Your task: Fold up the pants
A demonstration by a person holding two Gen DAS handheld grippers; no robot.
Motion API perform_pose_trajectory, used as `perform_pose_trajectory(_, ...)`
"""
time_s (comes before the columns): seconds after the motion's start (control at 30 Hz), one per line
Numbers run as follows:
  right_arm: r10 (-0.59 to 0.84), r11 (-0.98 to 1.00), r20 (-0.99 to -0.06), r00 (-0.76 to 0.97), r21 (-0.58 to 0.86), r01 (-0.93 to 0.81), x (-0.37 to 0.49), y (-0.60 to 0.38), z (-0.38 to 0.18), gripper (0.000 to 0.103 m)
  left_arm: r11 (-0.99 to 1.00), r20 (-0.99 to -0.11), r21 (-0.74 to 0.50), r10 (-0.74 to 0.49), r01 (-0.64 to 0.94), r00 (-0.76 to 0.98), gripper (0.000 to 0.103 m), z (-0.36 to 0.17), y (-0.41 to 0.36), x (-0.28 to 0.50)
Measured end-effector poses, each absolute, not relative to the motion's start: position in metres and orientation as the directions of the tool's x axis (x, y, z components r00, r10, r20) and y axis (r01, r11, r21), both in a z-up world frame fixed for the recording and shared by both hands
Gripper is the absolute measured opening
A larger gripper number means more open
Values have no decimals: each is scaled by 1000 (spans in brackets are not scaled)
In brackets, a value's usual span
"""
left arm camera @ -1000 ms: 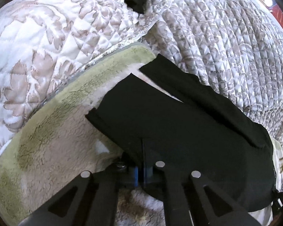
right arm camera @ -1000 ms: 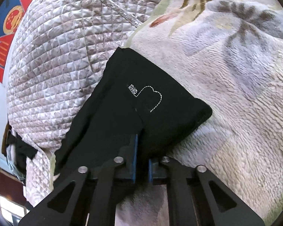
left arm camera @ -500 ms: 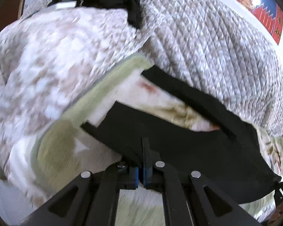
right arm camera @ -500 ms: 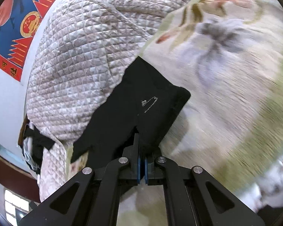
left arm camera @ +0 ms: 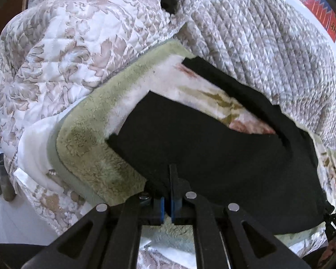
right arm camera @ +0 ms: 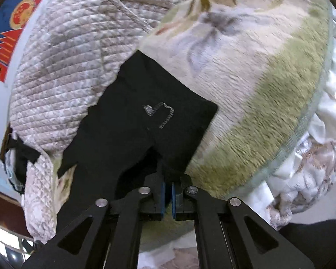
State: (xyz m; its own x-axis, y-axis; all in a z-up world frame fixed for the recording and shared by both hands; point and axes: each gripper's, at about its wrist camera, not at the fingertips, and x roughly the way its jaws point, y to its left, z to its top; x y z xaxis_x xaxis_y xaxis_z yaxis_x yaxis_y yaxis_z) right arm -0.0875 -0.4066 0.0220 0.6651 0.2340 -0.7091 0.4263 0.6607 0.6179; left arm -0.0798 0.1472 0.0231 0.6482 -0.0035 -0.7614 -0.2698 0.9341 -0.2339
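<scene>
The black pants [left arm camera: 212,157] lie on a plush floral blanket [left arm camera: 96,152] on a bed. My left gripper [left arm camera: 167,201] is shut on the pants' near edge, and one leg is spread away from the other, with blanket showing between them. In the right wrist view the pants [right arm camera: 145,123] show a white stitched logo, and my right gripper [right arm camera: 167,190] is shut on their near edge, holding the cloth lifted. The right gripper's tip shows at the left wrist view's lower right edge [left arm camera: 333,222].
A grey quilted bedspread [left arm camera: 257,33] is bunched behind the pants, and a floral quilt [left arm camera: 56,44] lies to the left. Boots [left arm camera: 1,179] stand on the floor at the left. A red and blue wall poster [right arm camera: 9,22] hangs behind. White bedding [right arm camera: 324,145] is bunched at the right.
Both grippers have pulled the pants' near edge back and up. The legs have spread apart and more blanket shows between them. The right gripper closed fully on the cloth.
</scene>
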Motion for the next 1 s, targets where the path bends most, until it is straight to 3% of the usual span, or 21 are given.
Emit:
perform_pose_trajectory(0.07,234,647,-726,647,613,454,-92,-408,20,17,931,-761,-214,31,-296,648,10,28,151,-85)
perform_pose_trajectory(0.17,106,690,-730,676,543,478,-108,-409,43,29,923,-734,-175,110,-343,671,19,45,160,-97)
perform_pose_trajectory(0.27,-70,738,-689,721,451,502,-120,-410,74,30,929,-700,-154,138,-338,700,30,62,161,-94)
perform_pose_trajectory(0.3,-69,759,-675,735,443,478,-116,-407,79,30,934,-694,-162,121,-317,710,36,66,159,-90)
perform_pose_trajectory(0.37,6,821,-664,748,431,376,-98,-392,84,30,953,-690,-168,70,-253,720,42,69,147,-74)
perform_pose_trajectory(0.57,272,937,-721,638,349,-5,-34,-309,65,30,985,-736,-174,-122,-12,666,43,50,95,-15)
perform_pose_trajectory(0.7,251,956,-798,548,292,-13,-10,-299,31,30,995,-809,-65,-5,-80,588,42,18,94,18)
perform_pose_trajectory(0.77,262,950,-784,563,314,-5,-10,-307,30,28,993,-790,-52,26,-110,613,42,19,107,25)
perform_pose_trajectory(0.87,146,978,-772,619,206,26,-17,-308,46,30,983,-776,-33,90,-183,624,42,28,121,25)
perform_pose_trajectory(1.0,145,972,-754,640,231,51,-6,-319,54,30,973,-765,-74,85,-219,638,42,36,129,16)
